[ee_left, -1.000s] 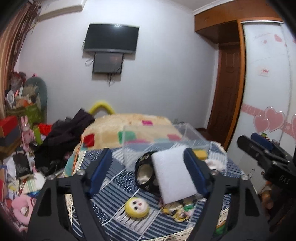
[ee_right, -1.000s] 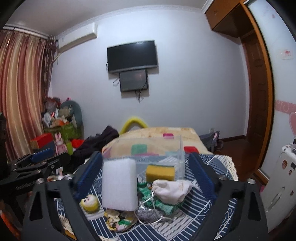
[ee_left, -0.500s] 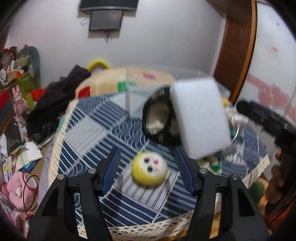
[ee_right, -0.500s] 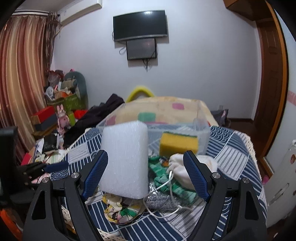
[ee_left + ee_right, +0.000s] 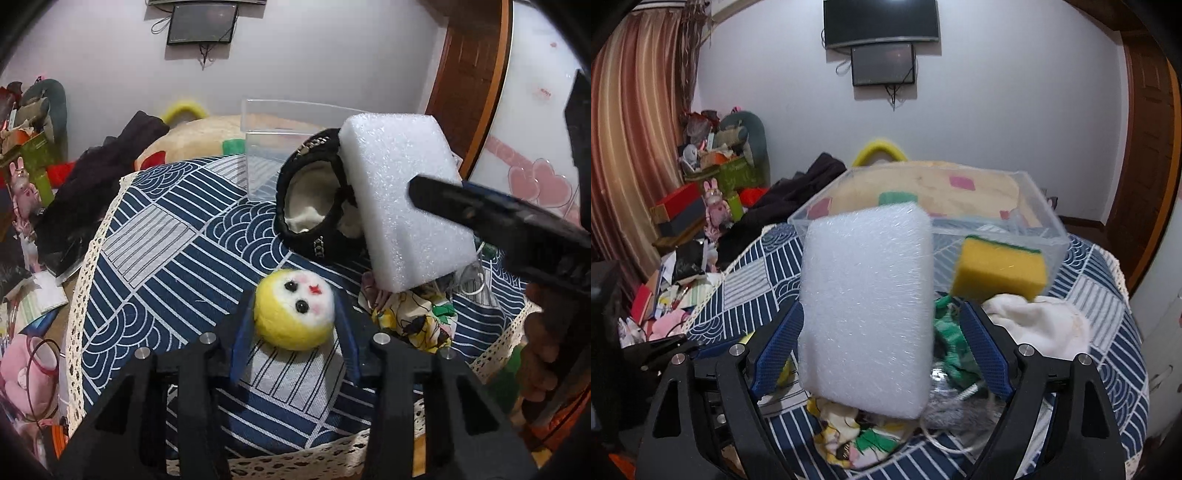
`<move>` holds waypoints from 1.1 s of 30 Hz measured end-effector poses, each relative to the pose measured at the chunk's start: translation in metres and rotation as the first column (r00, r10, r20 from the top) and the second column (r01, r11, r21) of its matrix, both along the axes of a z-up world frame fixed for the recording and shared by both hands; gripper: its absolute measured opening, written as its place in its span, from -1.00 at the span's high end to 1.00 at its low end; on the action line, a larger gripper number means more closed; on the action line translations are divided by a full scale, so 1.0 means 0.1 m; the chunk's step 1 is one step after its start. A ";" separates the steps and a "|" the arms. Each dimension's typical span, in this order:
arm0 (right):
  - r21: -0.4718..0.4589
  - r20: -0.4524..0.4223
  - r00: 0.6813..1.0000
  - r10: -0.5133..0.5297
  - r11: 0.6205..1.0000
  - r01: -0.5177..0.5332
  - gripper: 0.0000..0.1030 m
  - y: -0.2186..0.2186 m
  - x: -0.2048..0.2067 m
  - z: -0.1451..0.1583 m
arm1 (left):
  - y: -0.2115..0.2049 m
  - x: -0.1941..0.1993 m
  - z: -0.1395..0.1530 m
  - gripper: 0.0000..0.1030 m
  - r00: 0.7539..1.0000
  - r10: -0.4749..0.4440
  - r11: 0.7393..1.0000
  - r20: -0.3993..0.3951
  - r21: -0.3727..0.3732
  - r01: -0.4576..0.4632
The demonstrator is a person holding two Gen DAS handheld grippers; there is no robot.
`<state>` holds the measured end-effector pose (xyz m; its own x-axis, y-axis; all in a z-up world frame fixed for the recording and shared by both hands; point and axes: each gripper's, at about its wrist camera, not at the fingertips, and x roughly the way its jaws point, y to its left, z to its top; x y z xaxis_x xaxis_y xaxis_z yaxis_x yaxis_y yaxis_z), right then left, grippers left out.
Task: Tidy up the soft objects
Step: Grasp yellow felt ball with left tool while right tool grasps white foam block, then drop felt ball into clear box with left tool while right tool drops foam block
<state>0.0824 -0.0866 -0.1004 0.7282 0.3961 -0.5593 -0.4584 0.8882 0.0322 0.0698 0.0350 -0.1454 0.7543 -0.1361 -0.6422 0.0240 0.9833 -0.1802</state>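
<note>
A yellow and white plush ball with a face (image 5: 294,309) lies on the blue patterned tablecloth (image 5: 166,236). My left gripper (image 5: 294,317) has its blue fingers on both sides of the ball, touching it. A tall white foam block (image 5: 402,206) stands upright among the soft things; it also shows in the right wrist view (image 5: 866,325). My right gripper (image 5: 882,350) is open with its fingers on either side of the foam block. A yellow sponge (image 5: 999,271) leans against a clear plastic box (image 5: 1027,206).
A black fur-lined shoe (image 5: 314,203) lies behind the foam. White cloth (image 5: 1038,325), green knit (image 5: 951,339) and a printed cloth (image 5: 857,439) lie by the foam. The table edge has lace trim (image 5: 85,266). Clutter covers the floor at left.
My left gripper dropped onto the plush ball and closed around it. My right gripper moved forward and down so the foam block sits between its fingers.
</note>
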 end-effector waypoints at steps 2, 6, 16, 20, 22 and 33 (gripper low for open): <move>-0.022 -0.017 1.000 0.000 1.000 -0.001 -0.74 0.05 0.03 -0.05 | 0.01 -0.02 0.03 0.20 1.000 0.008 1.000 0.003 -0.007 -0.008; -0.045 -0.077 0.997 0.030 0.998 -0.034 -0.75 0.13 0.09 -0.15 | 0.14 -0.04 0.09 0.20 0.999 0.051 0.999 0.019 -0.020 -0.050; -0.077 0.015 1.000 0.015 0.997 -0.014 -0.56 0.03 -0.03 -0.01 | 0.31 -0.04 0.16 0.20 0.994 0.102 0.994 0.030 -0.035 -0.101; -0.036 0.064 0.998 0.020 0.999 -0.018 -0.56 -0.07 -0.11 0.16 | 0.29 -0.07 0.29 0.20 0.992 0.106 0.994 0.061 -0.021 -0.105; -0.024 0.093 0.996 0.012 1.000 -0.010 -0.56 -0.14 -0.14 0.26 | 0.29 -0.07 0.37 0.20 0.991 0.107 0.994 0.077 -0.026 -0.105; 0.044 0.185 0.981 -0.062 0.998 0.054 -0.57 -0.40 -0.03 0.66 | 0.19 0.03 1.01 0.19 0.965 0.096 0.995 0.244 -0.002 -0.098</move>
